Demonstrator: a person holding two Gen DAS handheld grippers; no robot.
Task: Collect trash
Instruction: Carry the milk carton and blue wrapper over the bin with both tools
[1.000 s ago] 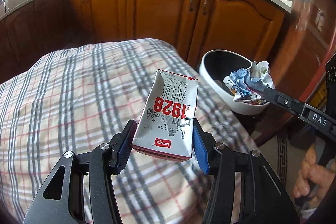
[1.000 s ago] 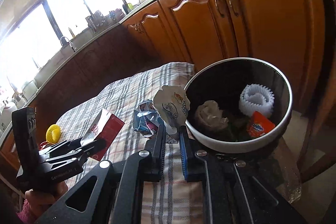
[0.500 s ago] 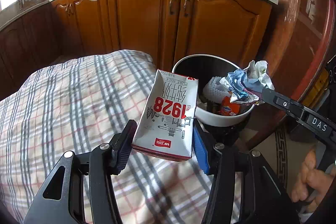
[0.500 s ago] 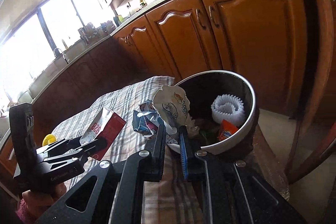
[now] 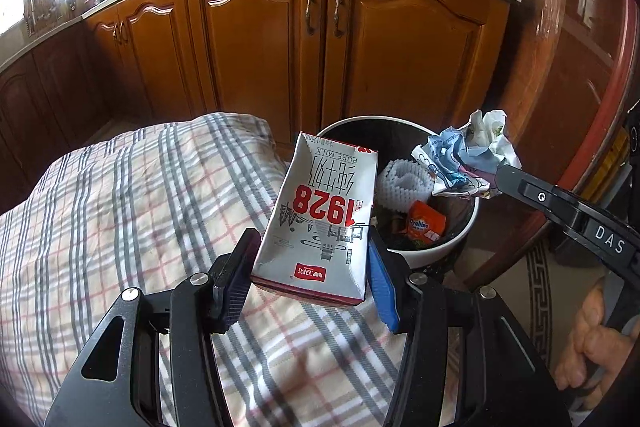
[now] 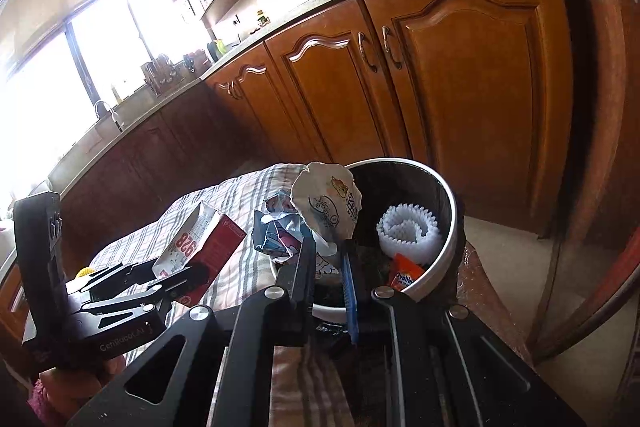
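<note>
Standing past the checked tablecloth, a round white-rimmed bin is seen holding a ribbed white foam roll and an orange sachet. A flattened milk carton is clamped in the left gripper jaws; crumpled wrappers are pinched by the right gripper at the bin's rim.

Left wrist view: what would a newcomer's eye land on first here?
The red-and-white 1928 milk carton dead centre, pinched in the left claw above the plaid tablecloth. Right of it, the right claw holds a crumpled wrapper over the white trash bin, which already holds an orange packet.
</note>
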